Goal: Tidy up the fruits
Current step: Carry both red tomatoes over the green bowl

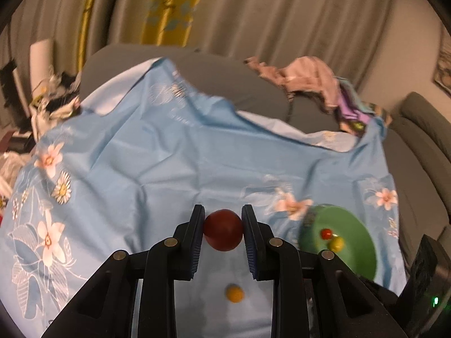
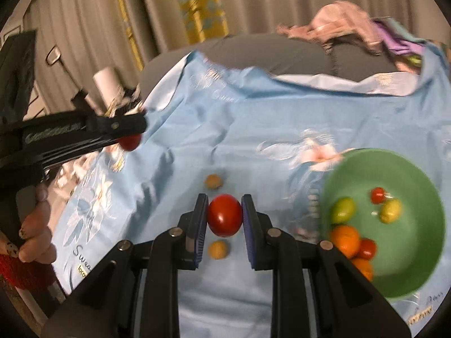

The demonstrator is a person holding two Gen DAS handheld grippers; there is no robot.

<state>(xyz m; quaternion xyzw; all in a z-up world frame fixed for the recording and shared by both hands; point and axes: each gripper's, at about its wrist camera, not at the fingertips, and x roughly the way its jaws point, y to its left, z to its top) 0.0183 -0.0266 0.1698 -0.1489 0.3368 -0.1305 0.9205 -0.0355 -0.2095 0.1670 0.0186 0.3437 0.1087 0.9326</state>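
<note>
My left gripper (image 1: 223, 229) is shut on a dark red tomato (image 1: 223, 230), held above the blue flowered cloth (image 1: 157, 152). One small yellow fruit (image 1: 234, 293) lies on the cloth below it. My right gripper (image 2: 224, 215) is shut on a bright red tomato (image 2: 225, 215). Two small yellow fruits (image 2: 214, 181) (image 2: 217, 249) lie on the cloth near it. The green bowl (image 2: 417, 253) sits to the right and holds several red, yellow-green and orange fruits. In the right wrist view the left gripper (image 2: 130, 140) shows at the far left, a red tomato (image 2: 130, 142) at its tip.
The cloth covers a grey round sofa or table (image 1: 208, 73). A heap of pink and purple clothes (image 1: 315, 81) lies at the back right. Curtains hang behind. A person's hand (image 2: 36, 242) holds the left gripper's handle. Clutter stands at the far left (image 1: 53, 101).
</note>
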